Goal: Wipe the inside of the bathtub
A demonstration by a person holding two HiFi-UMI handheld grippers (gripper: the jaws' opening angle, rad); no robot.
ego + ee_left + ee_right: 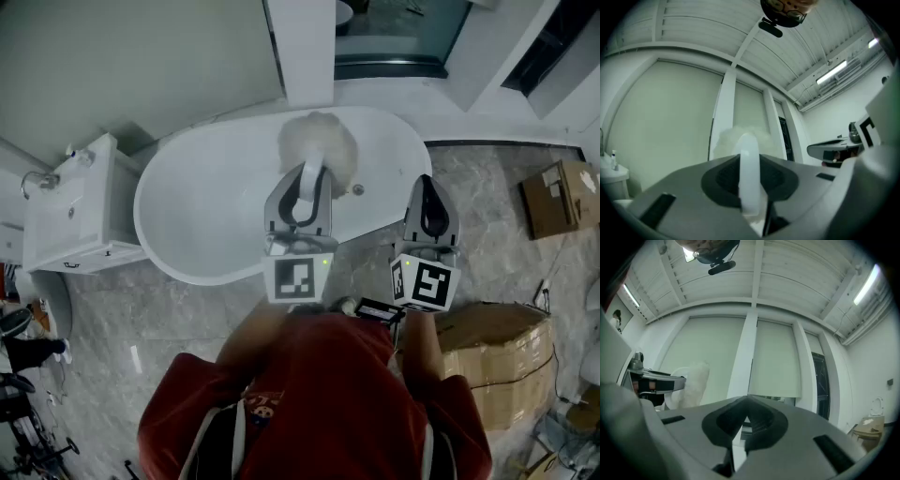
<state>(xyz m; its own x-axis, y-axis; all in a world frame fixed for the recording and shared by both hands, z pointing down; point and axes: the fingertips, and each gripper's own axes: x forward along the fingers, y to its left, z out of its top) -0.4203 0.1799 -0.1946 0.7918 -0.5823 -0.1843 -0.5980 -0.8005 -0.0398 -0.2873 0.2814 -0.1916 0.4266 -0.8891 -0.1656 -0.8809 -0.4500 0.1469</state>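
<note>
My left tongs (307, 178) are pinching the white handle (309, 187) of a fluffy white duster (319, 145). In the left gripper view the handle (750, 183) stands upright between the two jaws of those tongs (750, 157), clamped from both sides, and the duster's soft head (725, 143) shows just past the tips.

The white oval bathtub (206, 216) lies at my 12 o'clock, its long axis running from 9 to 3. From the head view the duster's head sits over the inside of the tub, toward 1 o'clock of its middle and close to the far wall. I cannot tell whether it touches the surface. The drain (357, 189) is at about 4 o'clock from the duster's head, just beside it.

My right tongs (429, 192) are over the tub's rim at its 3 o'clock end. In the right gripper view they (747, 405) are pressed together at the tips with nothing between them. The duster (696, 380) appears off at their 9 o'clock.

A white sink cabinet (80, 211) stands at 9 o'clock of the tub. Two cardboard boxes sit on the marble floor (487, 206), one (558, 197) at the tub's 3 o'clock, well apart from it, and one (497, 361) at 4 o'clock, by my right arm.
</note>
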